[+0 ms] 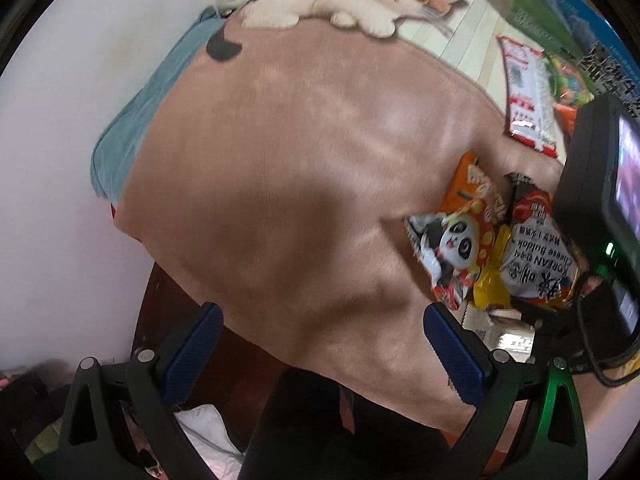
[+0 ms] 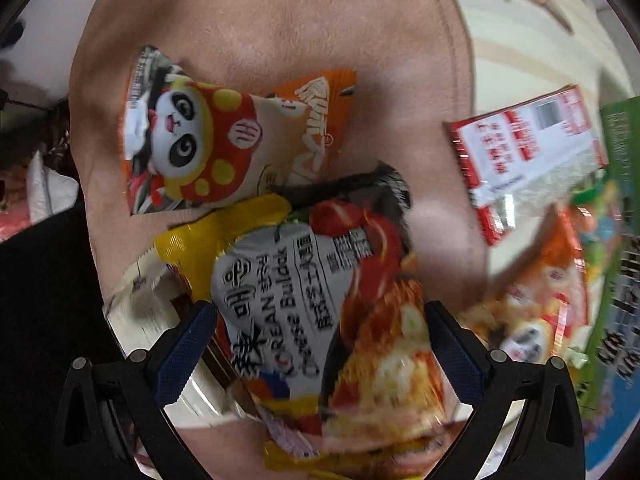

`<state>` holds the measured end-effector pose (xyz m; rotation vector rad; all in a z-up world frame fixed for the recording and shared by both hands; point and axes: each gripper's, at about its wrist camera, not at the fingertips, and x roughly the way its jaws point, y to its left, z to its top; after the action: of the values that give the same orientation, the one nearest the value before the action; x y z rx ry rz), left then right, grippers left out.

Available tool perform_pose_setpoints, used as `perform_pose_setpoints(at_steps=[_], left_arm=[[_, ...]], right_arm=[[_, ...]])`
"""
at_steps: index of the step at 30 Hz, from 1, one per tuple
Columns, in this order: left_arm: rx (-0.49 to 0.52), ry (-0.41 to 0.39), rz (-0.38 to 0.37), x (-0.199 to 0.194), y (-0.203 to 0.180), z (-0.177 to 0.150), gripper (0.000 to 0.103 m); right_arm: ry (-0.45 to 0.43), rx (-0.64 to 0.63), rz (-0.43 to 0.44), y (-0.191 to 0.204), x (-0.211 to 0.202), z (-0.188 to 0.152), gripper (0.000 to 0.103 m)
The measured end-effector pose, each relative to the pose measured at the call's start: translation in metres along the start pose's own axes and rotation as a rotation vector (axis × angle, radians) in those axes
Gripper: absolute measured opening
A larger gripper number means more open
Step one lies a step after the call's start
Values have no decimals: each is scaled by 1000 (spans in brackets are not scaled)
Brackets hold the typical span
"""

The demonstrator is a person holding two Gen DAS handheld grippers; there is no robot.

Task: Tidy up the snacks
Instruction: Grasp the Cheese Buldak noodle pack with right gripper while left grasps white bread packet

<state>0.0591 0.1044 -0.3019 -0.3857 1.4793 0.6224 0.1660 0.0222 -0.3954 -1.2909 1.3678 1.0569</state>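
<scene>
Several snack packets lie in a heap on a pink blanket (image 1: 300, 160) on a bed. A yellow and red Korean cheese noodle packet (image 2: 320, 280) lies between the fingers of my right gripper (image 2: 320, 344), whose jaws stand wide open around it. Just beyond it lie a panda-print packet (image 2: 192, 148) and an orange packet (image 2: 320, 120). My left gripper (image 1: 324, 344) is open over bare blanket, left of the heap, nothing between its fingers. In the left wrist view the noodle packet (image 1: 532, 256) and panda packet (image 1: 452, 248) sit at the right, beside the right gripper's black body (image 1: 600, 200).
A red and white packet (image 2: 528, 152) and another orange-red packet (image 2: 540, 300) lie to the right, against a green and blue box (image 2: 624, 240). A white carton (image 2: 160, 320) pokes out under the noodle packet. The blanket shows a printed cat (image 1: 360, 4); the bed's left edge drops off.
</scene>
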Motion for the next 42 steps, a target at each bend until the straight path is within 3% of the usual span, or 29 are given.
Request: perform_pose_setpoints(at_steps=[5,9,11,15,19,23,27,30,32,37,42], left_arm=[[1,-16,23,0,0,-1,103],[37,-35,33,-3,-9,1,103],[44,1,8,-5,-12,-3,103],[-42,210,-187,13,-14,-17,103],[-99,405,-353,40,-34,-30,103],[-181,480,-466,55,-47,-21,103],[-363,530,-541,79,-42,-4,103],[-427,507,-524,88,-33,10,90],[-370,478,-490,94,-33,15,65],[-139,366,-409,75,-44,38,53],[45,248,-365,58,-56,80,49]], right_arm=[[-59,196,32,-20,-8,-17,98],[-100,494,83,-60,-17,-61,97],[-133,646,143,-76,-21,-90,97],[-227,935,209,-101,-30,-153,96],[-298,1113,212,-103,-41,-209,96],[-342,1201,207,-93,-67,-253,95],[-349,1255,177,-82,-75,-272,95],[-338,1296,170,-75,-76,-278,95],[-335,1319,175,-79,-73,-280,93],[-312,1360,185,-91,-61,-278,93],[-263,1391,179,-103,-44,-265,93]])
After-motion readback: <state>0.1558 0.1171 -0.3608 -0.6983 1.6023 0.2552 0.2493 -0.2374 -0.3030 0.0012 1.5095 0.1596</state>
